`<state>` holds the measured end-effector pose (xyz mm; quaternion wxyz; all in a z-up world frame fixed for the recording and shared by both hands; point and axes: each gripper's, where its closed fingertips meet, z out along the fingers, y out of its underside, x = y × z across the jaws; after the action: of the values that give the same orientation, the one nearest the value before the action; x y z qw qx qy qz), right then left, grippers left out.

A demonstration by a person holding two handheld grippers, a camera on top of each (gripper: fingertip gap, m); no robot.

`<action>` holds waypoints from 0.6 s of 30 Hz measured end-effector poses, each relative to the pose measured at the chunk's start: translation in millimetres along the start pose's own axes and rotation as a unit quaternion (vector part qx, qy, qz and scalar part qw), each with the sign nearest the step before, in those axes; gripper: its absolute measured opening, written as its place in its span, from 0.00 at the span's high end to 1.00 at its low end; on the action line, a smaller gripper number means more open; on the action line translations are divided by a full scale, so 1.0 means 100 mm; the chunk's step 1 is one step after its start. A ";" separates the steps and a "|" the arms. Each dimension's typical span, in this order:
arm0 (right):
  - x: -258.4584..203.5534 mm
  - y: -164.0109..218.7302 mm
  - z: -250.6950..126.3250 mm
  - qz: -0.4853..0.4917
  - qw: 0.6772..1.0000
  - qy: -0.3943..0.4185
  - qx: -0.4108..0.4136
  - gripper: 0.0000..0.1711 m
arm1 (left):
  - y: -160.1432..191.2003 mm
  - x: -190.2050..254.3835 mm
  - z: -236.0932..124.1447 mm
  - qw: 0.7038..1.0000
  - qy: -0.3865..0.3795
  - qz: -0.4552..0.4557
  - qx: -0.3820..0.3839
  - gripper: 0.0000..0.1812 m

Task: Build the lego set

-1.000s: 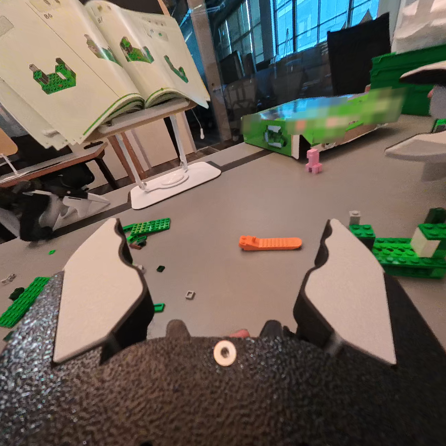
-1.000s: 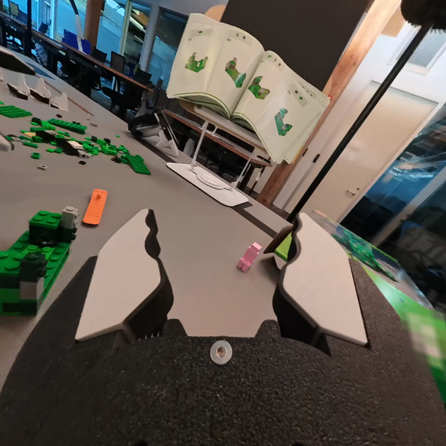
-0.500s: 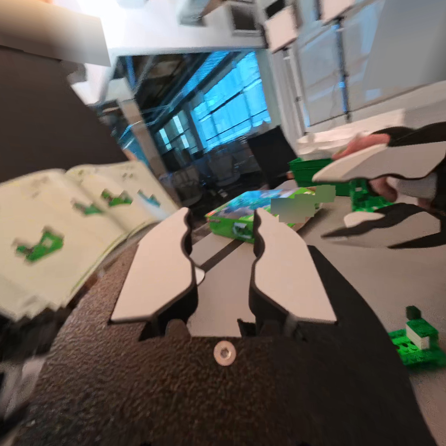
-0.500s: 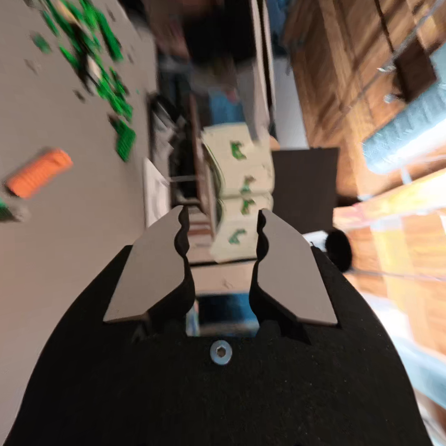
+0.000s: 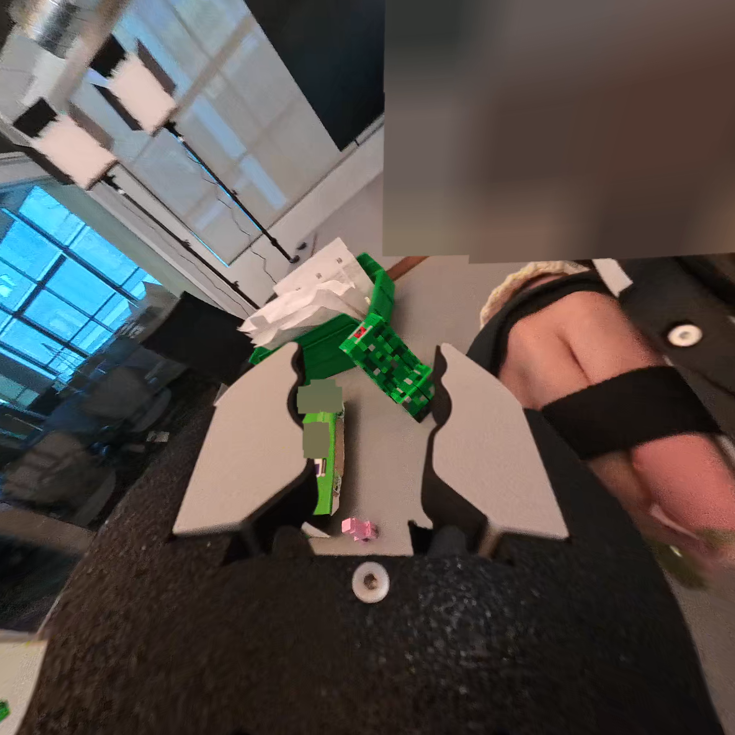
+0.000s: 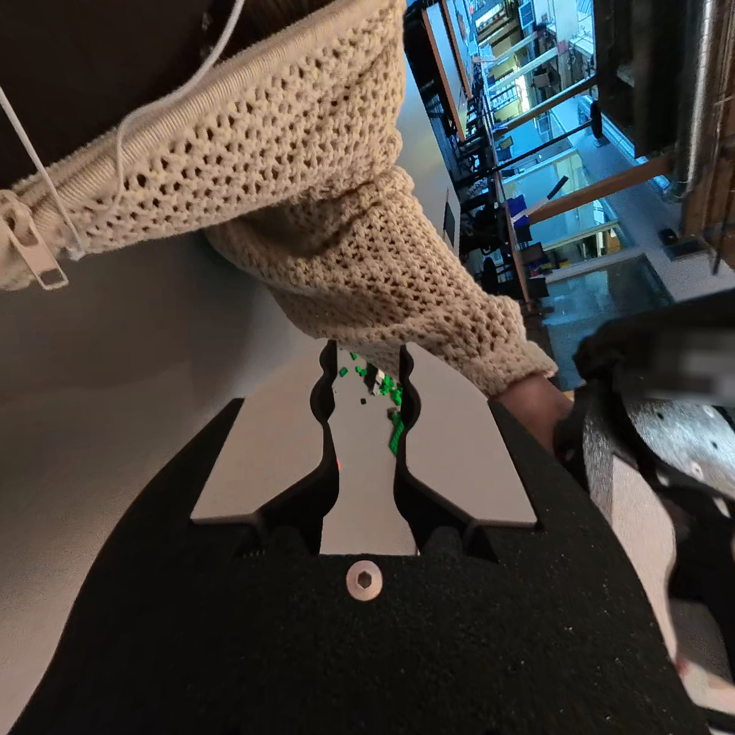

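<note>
My left gripper [image 5: 370, 354] is half open and empty, lifted off the grey table [image 5: 378, 457] and tilted. Between its fingers I see a small pink lego figure [image 5: 358, 531], a green set box [image 5: 322, 477] and a green pixel-patterned box [image 5: 387, 370]. My right gripper [image 6: 366, 352] is empty, its jaws a narrow gap apart. Through that gap show loose green bricks [image 6: 387, 387], a green plate [image 6: 397, 435] and a sliver of the orange brick separator [image 6: 338, 463]. The partly built green model is out of view.
White paper bags [image 5: 310, 302] lie by a green tray [image 5: 382, 286]. A hand under a black strap [image 5: 596, 378] fills the right of the left wrist view. A beige knit sleeve [image 6: 358, 258] crosses the right wrist view, with the other gripper [image 6: 656, 457] at right.
Both grippers have lifted off the table and swung round, so both views are rolled sideways. Both jaws have narrowed from wide open a second ago. The model and instruction book have left view.
</note>
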<state>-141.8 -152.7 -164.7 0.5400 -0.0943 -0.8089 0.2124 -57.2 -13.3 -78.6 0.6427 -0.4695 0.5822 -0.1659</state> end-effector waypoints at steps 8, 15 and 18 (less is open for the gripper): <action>-0.05 -0.05 0.06 0.019 1.000 -0.006 0.020 0.83 | 0.08 0.19 0.24 0.998 0.044 0.022 -0.029 0.63; -0.10 -0.04 0.04 0.027 0.999 -0.017 0.014 0.83 | 0.12 0.26 0.10 0.996 0.087 -0.001 -0.026 0.61; -0.11 -0.07 0.02 0.039 0.999 -0.021 0.023 0.84 | 0.14 0.30 0.09 0.995 0.095 -0.007 -0.025 0.62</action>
<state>-138.7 -163.5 -171.6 0.5167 -0.1089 -0.8104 0.2537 -45.7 -25.0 -108.8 0.5713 -0.4712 0.6416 -0.1998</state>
